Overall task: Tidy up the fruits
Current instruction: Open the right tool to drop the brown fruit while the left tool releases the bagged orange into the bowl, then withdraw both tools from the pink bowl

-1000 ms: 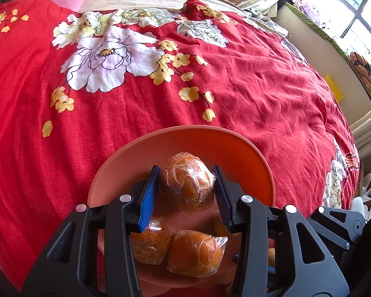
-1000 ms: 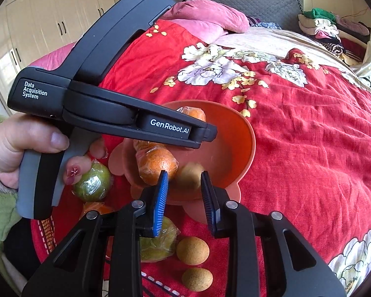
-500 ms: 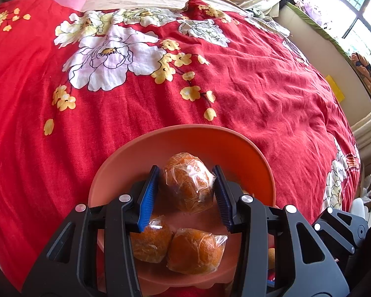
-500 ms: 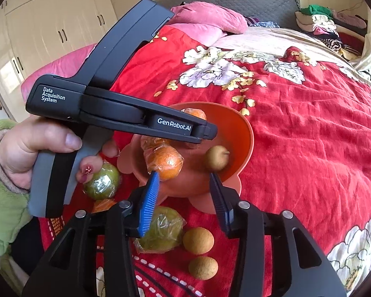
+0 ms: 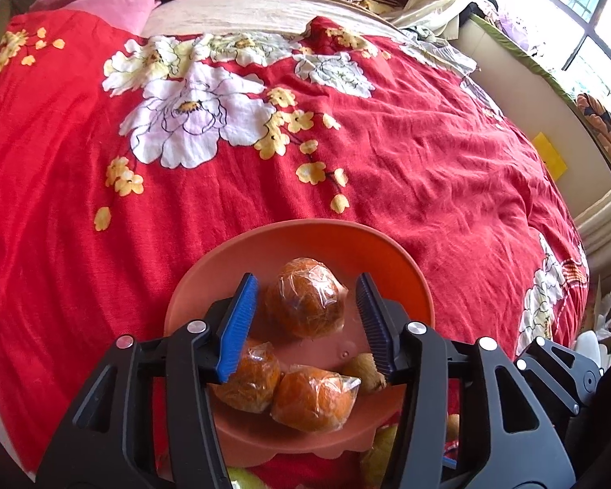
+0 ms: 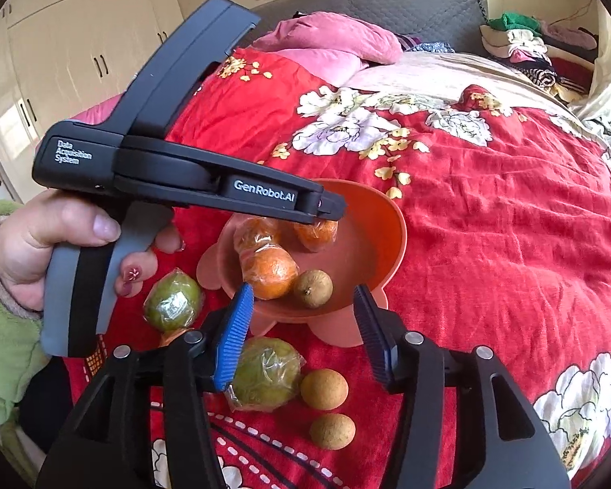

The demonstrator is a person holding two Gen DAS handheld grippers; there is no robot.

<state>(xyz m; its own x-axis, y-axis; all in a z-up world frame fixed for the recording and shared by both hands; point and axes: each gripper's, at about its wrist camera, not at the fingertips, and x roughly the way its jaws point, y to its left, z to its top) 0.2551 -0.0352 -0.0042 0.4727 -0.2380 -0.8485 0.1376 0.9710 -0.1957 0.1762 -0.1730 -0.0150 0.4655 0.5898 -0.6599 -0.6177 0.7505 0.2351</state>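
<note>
Red flowered bedding [image 5: 407,163] covers the bed and carries an orange bowl [image 5: 305,240]. Left tongs [image 5: 305,318] have just been opening; a wrapped orange [image 5: 305,303] sits between the pads, untouched. Right tongs [image 6: 301,326] have also been opening and hold nothing above the bowl's near rim. A brown fruit [image 6: 313,288] lies inside, green wrapped fruits [image 6: 173,299] near left. Open bedding stretches far and right.

bright daylight | window [image 5: 586,12] glare | fisheye-bent edges | mostly sharp
</note>
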